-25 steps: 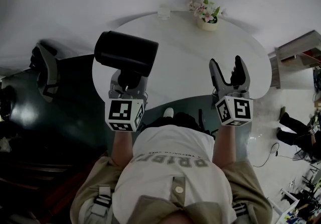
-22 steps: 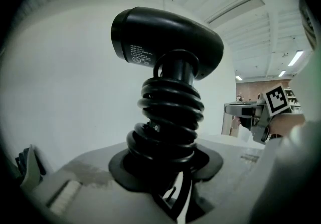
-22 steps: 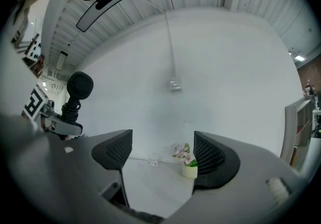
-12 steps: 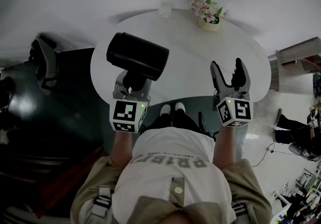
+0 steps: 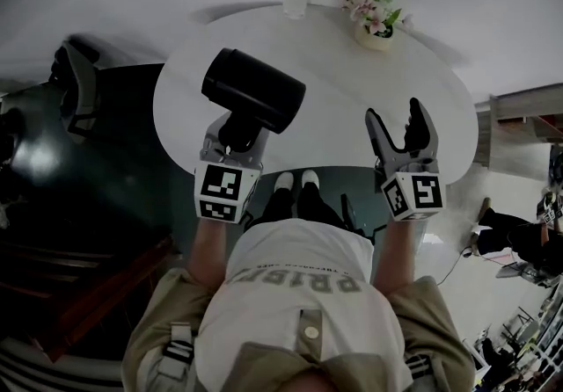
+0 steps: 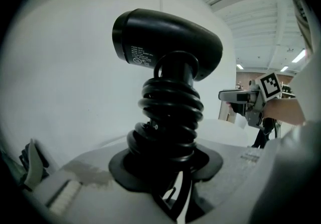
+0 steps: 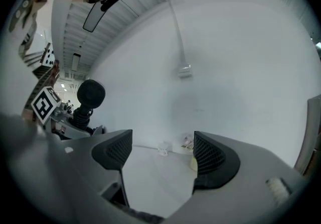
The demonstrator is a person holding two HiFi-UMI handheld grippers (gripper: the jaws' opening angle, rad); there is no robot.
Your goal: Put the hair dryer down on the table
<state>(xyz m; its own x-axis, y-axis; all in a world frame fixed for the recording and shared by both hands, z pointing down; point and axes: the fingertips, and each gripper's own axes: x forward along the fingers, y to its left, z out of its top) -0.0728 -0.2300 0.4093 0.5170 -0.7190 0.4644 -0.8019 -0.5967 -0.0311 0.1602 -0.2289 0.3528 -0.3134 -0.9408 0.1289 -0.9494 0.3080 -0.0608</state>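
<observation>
A black hair dryer (image 5: 253, 90) stands upright over the left half of the white table (image 5: 334, 91), its barrel on top and its cord wound round the handle (image 6: 170, 117). My left gripper (image 5: 236, 137) is shut on that wrapped handle, with the barrel (image 6: 165, 39) above the jaws. From the right gripper view the hair dryer (image 7: 89, 98) is small at the far left. My right gripper (image 5: 401, 131) is open above the table's right front edge, with nothing between its fingers (image 7: 116, 150).
A small pot of pink flowers (image 5: 375, 19) stands at the table's far right edge, and a small white object (image 5: 295, 3) sits at the far middle edge. A dark chair (image 5: 75, 87) is left of the table. A wall rises behind the table.
Both grippers have sunk toward the table. The hair dryer has moved forward and right over the tabletop, still held in the left gripper.
</observation>
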